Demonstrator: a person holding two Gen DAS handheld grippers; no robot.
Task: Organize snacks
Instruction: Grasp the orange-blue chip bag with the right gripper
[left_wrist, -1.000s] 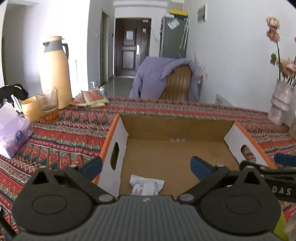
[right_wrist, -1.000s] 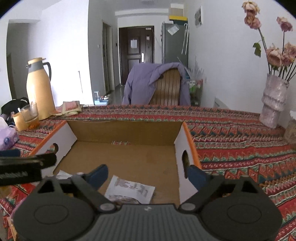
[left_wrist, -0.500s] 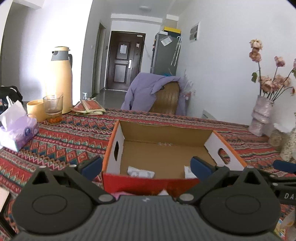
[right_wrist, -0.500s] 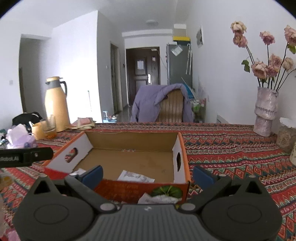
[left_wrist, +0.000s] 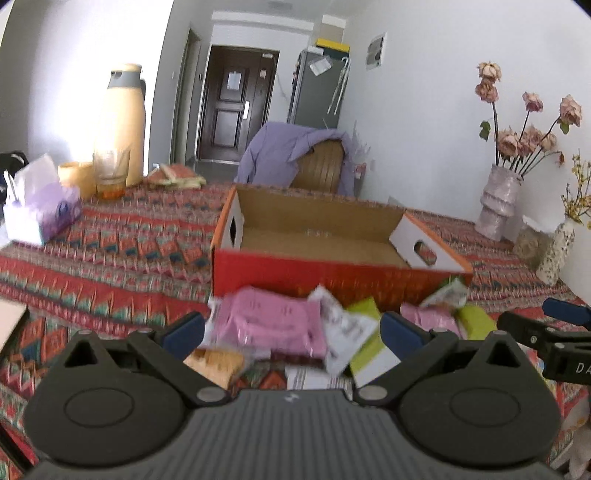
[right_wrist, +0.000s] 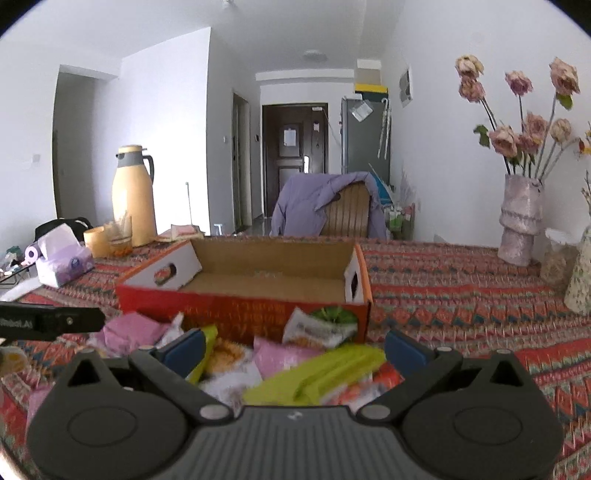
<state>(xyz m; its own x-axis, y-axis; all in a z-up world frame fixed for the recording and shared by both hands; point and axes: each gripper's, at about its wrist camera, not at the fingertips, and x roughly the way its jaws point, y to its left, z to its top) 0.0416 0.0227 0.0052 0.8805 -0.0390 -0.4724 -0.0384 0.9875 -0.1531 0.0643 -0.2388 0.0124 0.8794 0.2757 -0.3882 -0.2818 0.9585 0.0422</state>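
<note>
A loose heap of snack packets (left_wrist: 295, 332) lies on the patterned surface (left_wrist: 122, 258), pushed up against the near red wall of the open cardboard box (left_wrist: 325, 236). A pink packet (left_wrist: 266, 325) sits at the left of the heap, with white and lime-green ones (right_wrist: 325, 373) jumbled beside it. The box's floor shows bare cardboard from here. The left hand-held gripper (left_wrist: 291, 328) hangs just over the heap with its blue-tipped fingers spread wide, gripping nothing. The right hand-held gripper (right_wrist: 295, 347) is alongside it, equally spread and empty above the green packet. Farther back on the surface stand a tissue box (left_wrist: 40, 218), a glass (left_wrist: 110, 173) and a tall cream thermos (left_wrist: 122, 122) at the left, and a vase of dried roses (right_wrist: 521, 218) at the right.
</note>
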